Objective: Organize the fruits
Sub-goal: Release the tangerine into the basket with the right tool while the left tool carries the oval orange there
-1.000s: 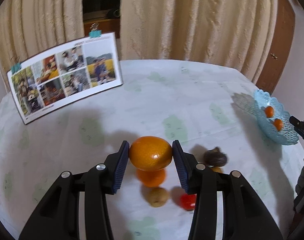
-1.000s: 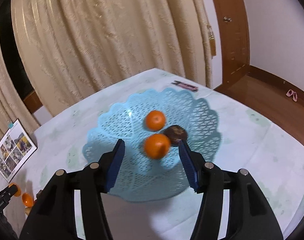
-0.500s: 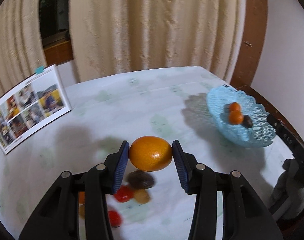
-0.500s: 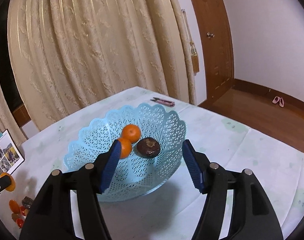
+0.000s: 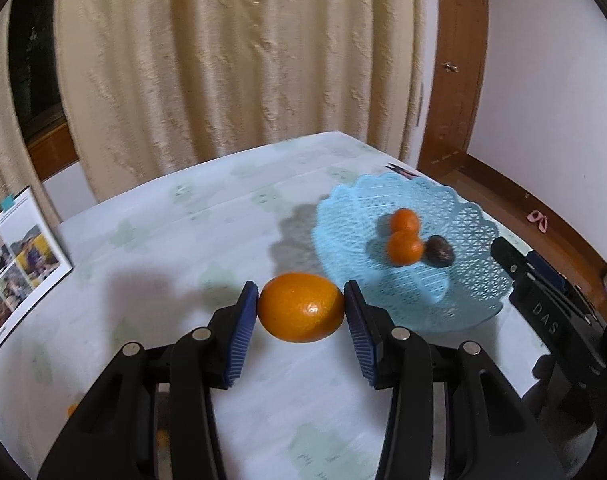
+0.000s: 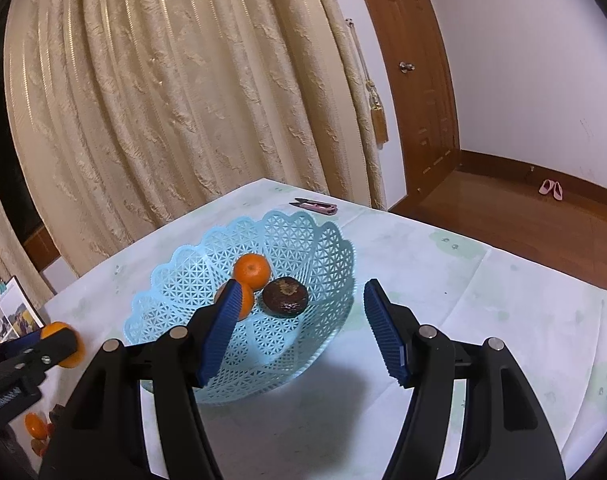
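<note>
Orange, firm, round and waxy, sits clenched across its middle in your left gripper, the basket ahead to its right; keep the squeeze central or it will roll out, while your right gripper hangs released.

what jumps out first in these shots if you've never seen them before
The big glossy orange clamped between the blue-padded left tongs stands out first, held above the pale tablecloth just short of the basket. Next is the light blue lattice plastic basket, holding two small tangerines and a dark brown round fruit, with the right tongs open and empty in front of it.
</note>
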Demonstrator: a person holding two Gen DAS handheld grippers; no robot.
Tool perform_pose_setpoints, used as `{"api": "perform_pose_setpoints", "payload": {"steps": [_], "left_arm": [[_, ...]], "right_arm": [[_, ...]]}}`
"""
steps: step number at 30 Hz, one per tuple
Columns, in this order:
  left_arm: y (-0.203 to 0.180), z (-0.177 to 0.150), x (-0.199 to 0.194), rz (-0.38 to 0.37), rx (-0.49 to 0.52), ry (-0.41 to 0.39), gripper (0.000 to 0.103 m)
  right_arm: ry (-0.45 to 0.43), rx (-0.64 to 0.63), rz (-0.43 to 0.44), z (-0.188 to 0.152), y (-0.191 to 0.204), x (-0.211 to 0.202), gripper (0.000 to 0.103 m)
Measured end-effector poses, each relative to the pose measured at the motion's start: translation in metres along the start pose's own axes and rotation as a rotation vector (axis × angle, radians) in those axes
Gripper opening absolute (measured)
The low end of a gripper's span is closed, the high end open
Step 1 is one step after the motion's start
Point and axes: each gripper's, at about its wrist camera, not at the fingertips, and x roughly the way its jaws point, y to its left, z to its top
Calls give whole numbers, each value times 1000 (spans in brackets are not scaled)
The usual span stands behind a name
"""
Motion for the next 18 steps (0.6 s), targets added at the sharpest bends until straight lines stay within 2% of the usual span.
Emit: {"api": "perform_pose_setpoints", "payload": {"steps": [18], "left_arm": [[-56, 14, 27, -75, 80, -4, 45]], "right_arm": [[-21, 54, -47, 4, -12, -3, 65]]}}
